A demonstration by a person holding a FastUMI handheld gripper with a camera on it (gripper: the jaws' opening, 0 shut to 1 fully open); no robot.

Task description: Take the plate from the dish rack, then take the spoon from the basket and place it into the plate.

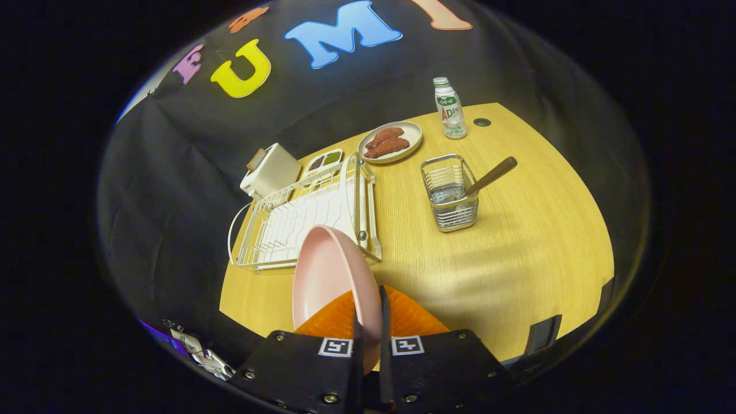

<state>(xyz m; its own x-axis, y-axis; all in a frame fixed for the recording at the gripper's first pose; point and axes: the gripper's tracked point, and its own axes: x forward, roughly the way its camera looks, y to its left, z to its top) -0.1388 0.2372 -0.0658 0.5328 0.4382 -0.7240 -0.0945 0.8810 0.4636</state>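
gripper (370, 328) clamped on pink plate (330, 276) rim, plate on edge | bare table (506, 276) ahead-right for set-down; spoon (489, 177) handle beyond, leaning right from basket (451, 195)

Toaster (270, 171), sausage plate (390, 142), bottle (450, 108)

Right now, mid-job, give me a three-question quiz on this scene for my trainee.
1. True or false: the gripper is shut on the pink plate.
2. Where is the spoon? A) in the basket B) on the rack C) on the sausage plate
3. What stands beside the sausage plate, at the table's far edge?

Key: 1 true; 2 A; 3 the bottle.
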